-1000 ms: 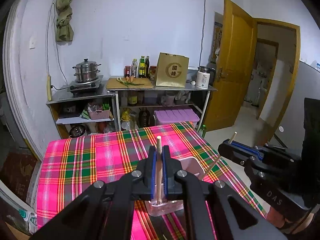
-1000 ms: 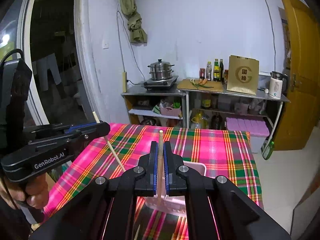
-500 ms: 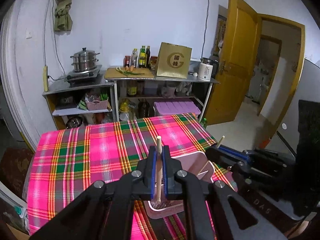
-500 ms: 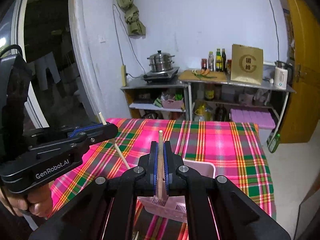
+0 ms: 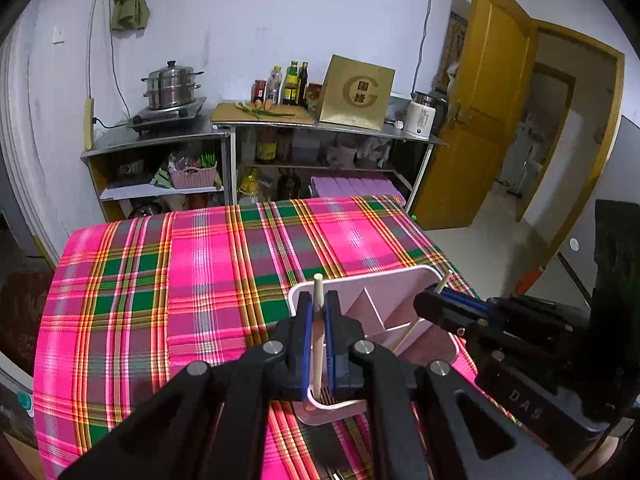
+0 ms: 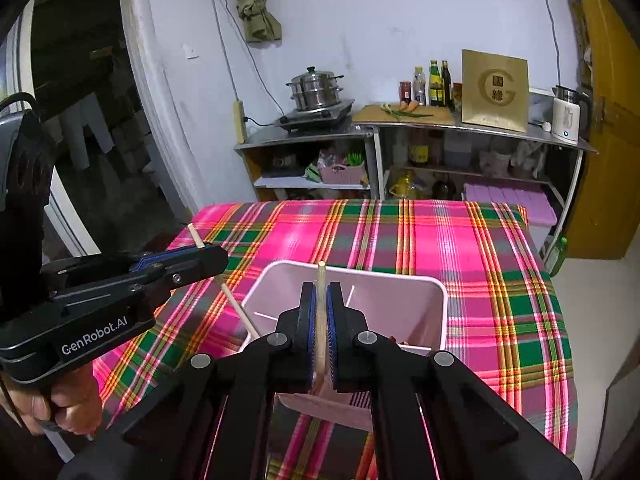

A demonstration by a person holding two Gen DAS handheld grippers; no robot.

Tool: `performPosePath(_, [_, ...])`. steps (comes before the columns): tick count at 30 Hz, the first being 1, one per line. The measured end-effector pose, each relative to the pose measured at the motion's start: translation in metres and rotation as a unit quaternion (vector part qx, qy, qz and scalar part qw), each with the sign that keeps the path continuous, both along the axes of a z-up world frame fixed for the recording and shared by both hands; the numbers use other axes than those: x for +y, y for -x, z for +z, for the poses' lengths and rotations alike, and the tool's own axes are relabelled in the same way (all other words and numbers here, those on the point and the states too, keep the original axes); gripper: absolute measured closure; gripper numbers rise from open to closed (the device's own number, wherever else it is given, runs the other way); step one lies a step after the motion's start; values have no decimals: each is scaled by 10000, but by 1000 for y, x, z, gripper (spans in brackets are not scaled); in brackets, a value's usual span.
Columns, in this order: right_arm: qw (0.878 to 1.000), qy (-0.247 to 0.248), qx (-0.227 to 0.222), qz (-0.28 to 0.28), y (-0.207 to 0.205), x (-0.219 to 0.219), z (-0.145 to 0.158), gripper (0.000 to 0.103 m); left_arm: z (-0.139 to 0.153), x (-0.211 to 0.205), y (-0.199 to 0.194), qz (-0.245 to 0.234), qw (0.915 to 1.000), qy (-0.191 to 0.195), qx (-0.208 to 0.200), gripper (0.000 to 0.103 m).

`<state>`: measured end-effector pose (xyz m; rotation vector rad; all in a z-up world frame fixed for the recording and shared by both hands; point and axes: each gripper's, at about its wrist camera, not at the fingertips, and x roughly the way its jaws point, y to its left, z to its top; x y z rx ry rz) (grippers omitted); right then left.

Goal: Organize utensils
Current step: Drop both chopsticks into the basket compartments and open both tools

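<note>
A pink divided utensil holder [image 5: 404, 280] [image 6: 360, 276] stands on the plaid tablecloth [image 5: 200, 280]. My left gripper [image 5: 318, 304] is shut on an upright wooden chopstick [image 5: 317, 348] whose lower end hangs at the holder's near left corner. In the right wrist view the left gripper [image 6: 208, 256] comes in from the left, its chopstick [image 6: 236, 304] slanting down beside the holder's left wall. My right gripper [image 6: 320, 292] is shut on a second chopstick [image 6: 321, 320]. From the left wrist view the right gripper [image 5: 432, 304] hovers over the holder, and its chopstick [image 5: 408, 334] reaches into a compartment.
Metal shelves along the back wall carry a steamer pot [image 5: 172, 86], bottles [image 5: 294, 82], a gold bag [image 5: 358, 94] and a white kettle [image 5: 420, 118]. A yellow door [image 5: 476, 128] stands open at the right. A hand [image 6: 60, 404] grips the left tool.
Both grippers have sunk toward the table, each still holding its chopstick. The pink holder now looks nearer and larger, and the chopsticks' lower ends have come down to it.
</note>
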<state>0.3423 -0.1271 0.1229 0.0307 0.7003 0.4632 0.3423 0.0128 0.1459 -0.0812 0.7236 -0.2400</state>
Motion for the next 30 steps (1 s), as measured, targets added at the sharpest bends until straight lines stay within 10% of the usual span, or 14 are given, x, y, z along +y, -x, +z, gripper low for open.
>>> performPosePath(16, [10000,-6,-21,-26,16,-9,6,85,8,11,28,112,9996,48,-253,78])
performPosePath(30, [9982,-93,-576,-100,113,-38,19,85,3,22,124,161,9977,141,-649,76])
